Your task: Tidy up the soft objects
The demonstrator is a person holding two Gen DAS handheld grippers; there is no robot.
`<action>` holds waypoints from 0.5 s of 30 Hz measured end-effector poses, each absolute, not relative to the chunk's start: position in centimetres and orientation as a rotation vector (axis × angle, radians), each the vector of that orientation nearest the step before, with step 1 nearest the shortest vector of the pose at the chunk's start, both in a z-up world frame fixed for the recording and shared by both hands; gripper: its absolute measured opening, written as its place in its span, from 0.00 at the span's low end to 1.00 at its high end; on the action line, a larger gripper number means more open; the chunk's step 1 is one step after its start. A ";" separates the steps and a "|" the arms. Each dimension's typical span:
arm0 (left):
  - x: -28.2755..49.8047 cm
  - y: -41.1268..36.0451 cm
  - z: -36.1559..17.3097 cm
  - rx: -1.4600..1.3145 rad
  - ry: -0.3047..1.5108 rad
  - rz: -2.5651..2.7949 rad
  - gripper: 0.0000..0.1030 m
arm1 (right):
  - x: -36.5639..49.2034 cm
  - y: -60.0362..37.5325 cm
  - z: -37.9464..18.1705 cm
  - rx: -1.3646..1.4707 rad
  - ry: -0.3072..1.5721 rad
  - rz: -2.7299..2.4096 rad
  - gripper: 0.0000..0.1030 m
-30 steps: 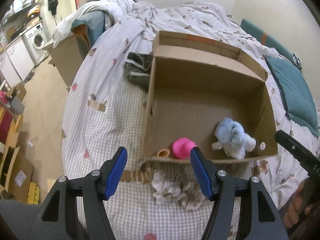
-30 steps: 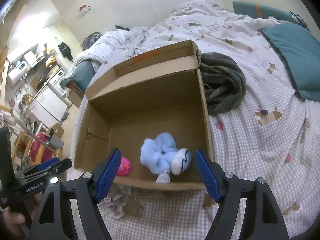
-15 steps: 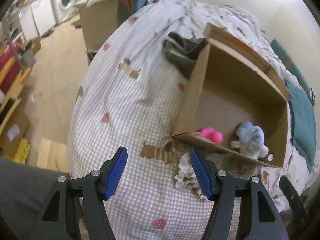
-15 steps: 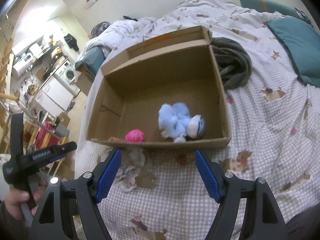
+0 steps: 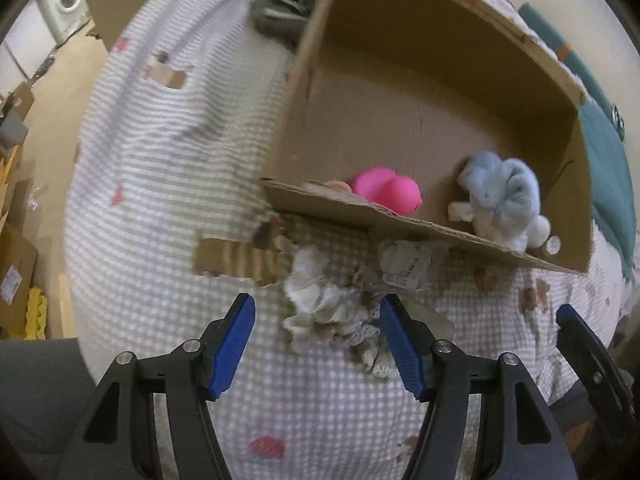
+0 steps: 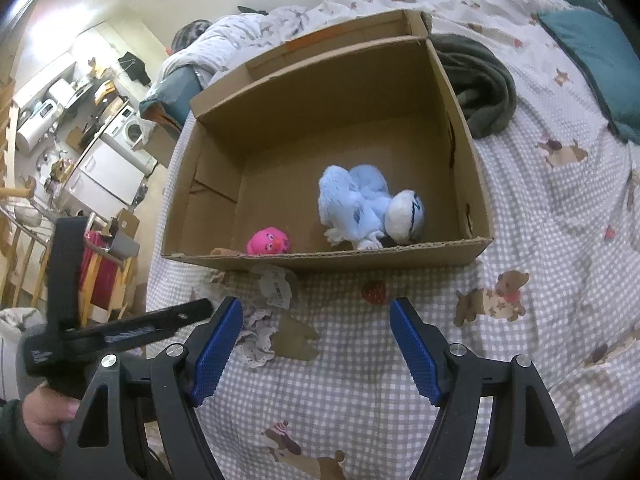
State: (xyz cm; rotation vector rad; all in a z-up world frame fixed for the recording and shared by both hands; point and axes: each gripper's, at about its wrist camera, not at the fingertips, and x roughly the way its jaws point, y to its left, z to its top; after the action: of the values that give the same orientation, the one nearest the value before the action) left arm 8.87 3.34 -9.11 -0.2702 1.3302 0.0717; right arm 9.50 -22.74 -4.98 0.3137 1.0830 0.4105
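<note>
An open cardboard box [image 5: 408, 224] [image 6: 328, 258] lies on the checked bedspread. Inside it are a pale blue plush toy [image 5: 500, 200] [image 6: 368, 208] and a pink soft toy [image 5: 386, 194] [image 6: 268, 242]. A crumpled white and beige lacy soft item [image 5: 332, 308] [image 6: 260, 328] with a paper tag lies on the bed in front of the box. My left gripper [image 5: 318, 342] is open, its blue fingers either side of the lacy item, just above it. My right gripper [image 6: 316, 350] is open and empty over the bedspread, to the right of the lacy item.
A dark grey-green garment [image 6: 484, 88] [image 5: 280, 16] lies beside the box's far side. Teal pillows [image 6: 596, 48] sit at the right. The bed's edge drops to the floor [image 5: 48, 128] at the left, with boxes and a washing machine [image 6: 128, 132] beyond.
My left gripper has swung down and closed in on the lacy item in front of the box. My right gripper has drawn back from the box, toward the bed's near side.
</note>
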 end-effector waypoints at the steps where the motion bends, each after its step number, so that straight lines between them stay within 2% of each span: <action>1: 9.2 3.2 -9.7 -0.268 1.346 0.073 0.45 | 9.7 -22.7 -5.1 0.316 1.088 0.409 0.78; 3: 9.8 3.4 -10.4 -0.272 1.368 0.097 0.30 | 9.8 -22.7 -5.2 0.318 1.095 0.408 0.78; 5: 9.9 3.6 -10.6 -0.292 1.373 0.106 0.23 | 9.9 -22.7 -5.3 0.318 1.097 0.406 0.78; 7: 9.8 3.7 -10.3 -0.273 1.359 0.119 0.12 | 10.0 -22.6 -5.4 0.316 1.099 0.405 0.78; 15: 7.5 3.7 -6.1 -0.228 1.245 0.100 0.09 | 10.0 -22.7 -5.7 0.312 1.111 0.395 0.78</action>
State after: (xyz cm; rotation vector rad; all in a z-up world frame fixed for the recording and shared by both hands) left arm 7.50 3.74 -6.09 -0.2283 1.2447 0.1003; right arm 10.02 -22.68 -5.75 0.3118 1.1106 0.3947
